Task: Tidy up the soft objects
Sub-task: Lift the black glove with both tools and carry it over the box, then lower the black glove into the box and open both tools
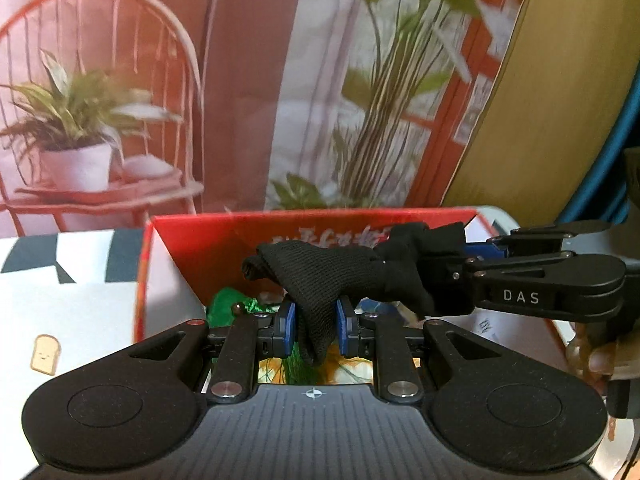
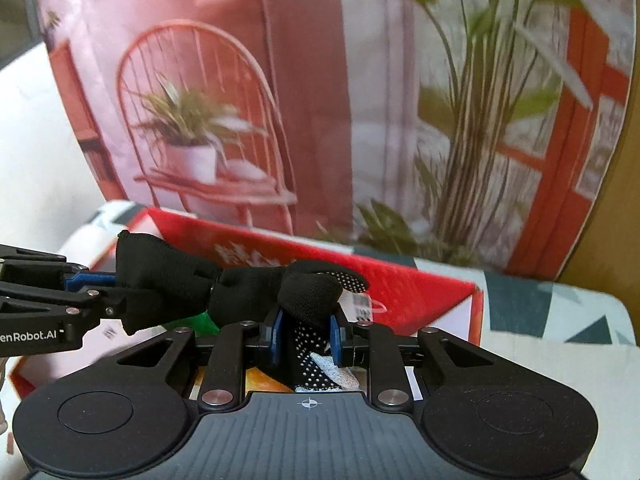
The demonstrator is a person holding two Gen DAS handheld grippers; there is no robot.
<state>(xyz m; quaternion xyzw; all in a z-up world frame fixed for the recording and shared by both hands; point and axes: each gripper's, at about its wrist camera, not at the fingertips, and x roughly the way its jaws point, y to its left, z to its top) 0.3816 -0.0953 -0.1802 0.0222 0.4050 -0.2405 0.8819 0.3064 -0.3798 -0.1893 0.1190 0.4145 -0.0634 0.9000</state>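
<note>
Red box (image 1: 224,248) (print blurred); right gripper (image 1: 474,264) reads "DAS".

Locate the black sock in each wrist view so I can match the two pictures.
Left wrist view: the black sock sits centre frame, stretching right to the other hand-held gripper.
Right wrist view: the black sock sits left of centre, stretching left to the other hand-held gripper.
Shared landmark: the red cardboard box right behind the sock.
</note>
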